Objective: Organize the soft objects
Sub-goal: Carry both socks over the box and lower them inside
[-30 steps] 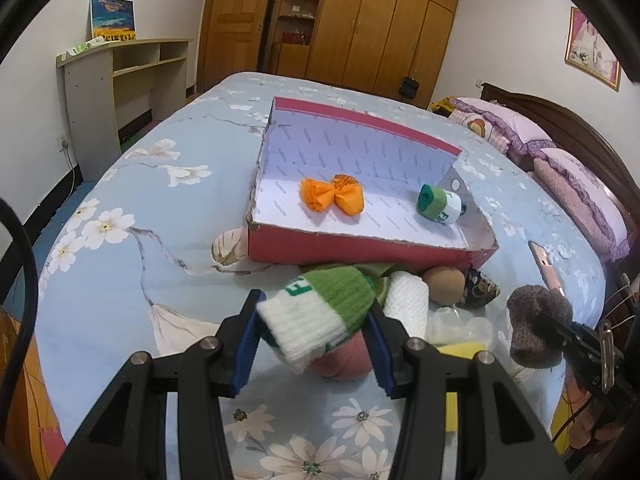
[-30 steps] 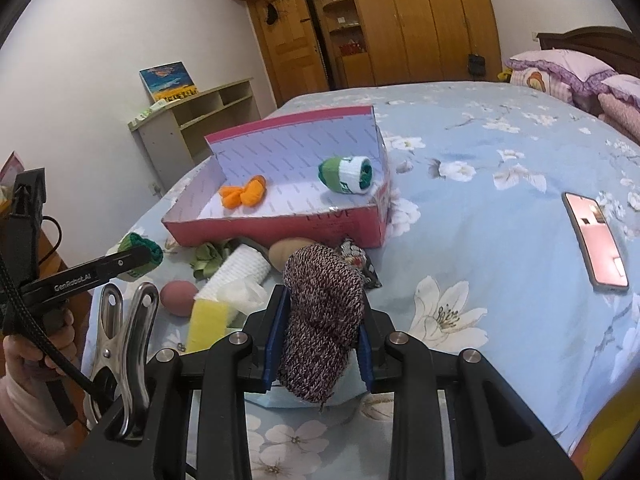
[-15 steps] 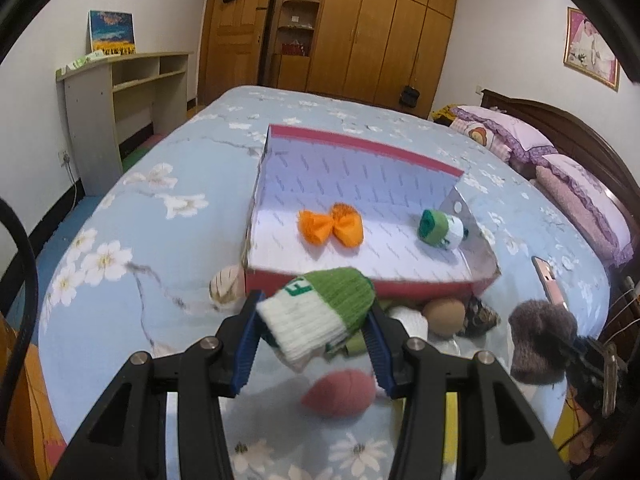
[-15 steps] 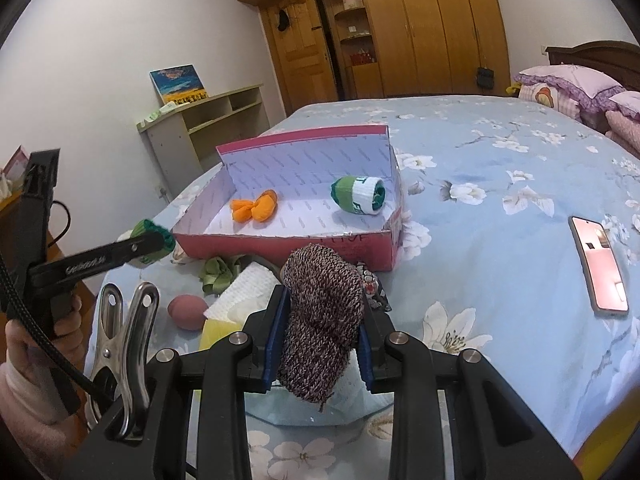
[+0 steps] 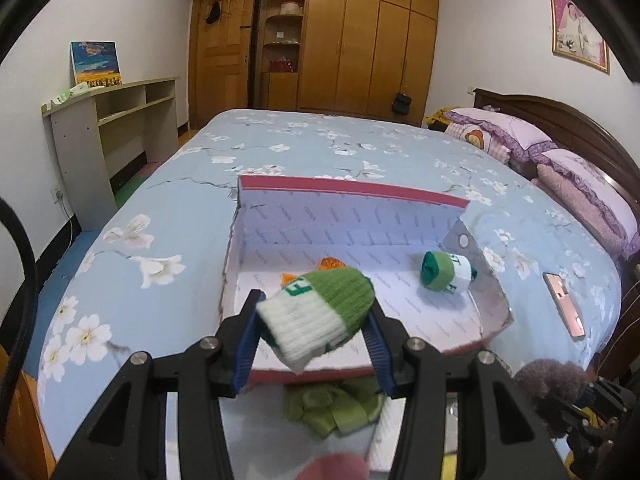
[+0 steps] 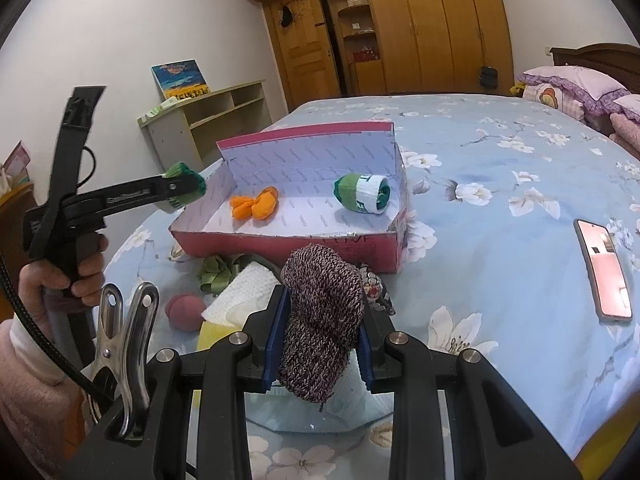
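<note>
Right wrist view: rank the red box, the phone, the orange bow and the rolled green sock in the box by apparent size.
1. red box
2. phone
3. orange bow and rolled green sock: too alike to separate.

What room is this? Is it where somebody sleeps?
Yes, it looks like a bedroom. There is a big bed with a flowery blue cover, purple pillows by the headboard, and a tall wooden wardrobe along the far wall.
</note>
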Motion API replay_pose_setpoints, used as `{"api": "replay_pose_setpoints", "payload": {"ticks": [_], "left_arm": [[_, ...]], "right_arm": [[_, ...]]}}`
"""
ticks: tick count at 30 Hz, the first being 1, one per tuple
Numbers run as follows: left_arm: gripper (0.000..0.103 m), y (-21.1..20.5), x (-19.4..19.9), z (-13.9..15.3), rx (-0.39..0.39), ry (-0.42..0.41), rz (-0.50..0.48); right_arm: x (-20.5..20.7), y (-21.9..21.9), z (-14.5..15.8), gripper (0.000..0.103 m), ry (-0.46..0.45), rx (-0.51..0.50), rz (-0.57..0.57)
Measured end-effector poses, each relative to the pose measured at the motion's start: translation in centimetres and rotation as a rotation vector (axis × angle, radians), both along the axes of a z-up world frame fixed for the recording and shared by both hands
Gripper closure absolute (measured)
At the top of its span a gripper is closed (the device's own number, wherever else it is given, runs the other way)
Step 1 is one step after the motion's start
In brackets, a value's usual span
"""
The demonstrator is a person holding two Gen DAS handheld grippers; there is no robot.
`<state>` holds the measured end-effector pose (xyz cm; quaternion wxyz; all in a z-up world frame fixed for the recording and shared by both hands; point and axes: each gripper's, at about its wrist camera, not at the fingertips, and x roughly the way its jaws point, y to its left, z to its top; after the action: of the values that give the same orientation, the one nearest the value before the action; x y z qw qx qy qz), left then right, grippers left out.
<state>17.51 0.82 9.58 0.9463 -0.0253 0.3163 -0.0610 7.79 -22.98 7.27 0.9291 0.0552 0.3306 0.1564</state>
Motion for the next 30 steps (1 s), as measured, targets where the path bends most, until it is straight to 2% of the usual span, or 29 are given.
{"api": "replay_pose_setpoints", "payload": {"ticks": [6,13,23,30], "left_arm": [[0.052,0.2,2.8,-2.4,0.018,0.032,0.042],[0.052,0.5,3.7,-4.7,0.012,0.096,0.042],[0.051,0.6,4.0,-5.5,0.010,0.129,0.044],[0.050,0.6,4.2,-5.7,0.017,0.140,0.051]], "right_arm": [[0.5,0.4,0.4,0.072,-0.017,-0.005,0.008],[1.4,0.7,0.7,0.072,-0.027,-0.015,0.011],[4.8,1.2,2.6,0.072,-0.079,-0.063,0.002],[8.7,1.5,2.3,0.072,-0.072,-0.068,-0.021]]}}
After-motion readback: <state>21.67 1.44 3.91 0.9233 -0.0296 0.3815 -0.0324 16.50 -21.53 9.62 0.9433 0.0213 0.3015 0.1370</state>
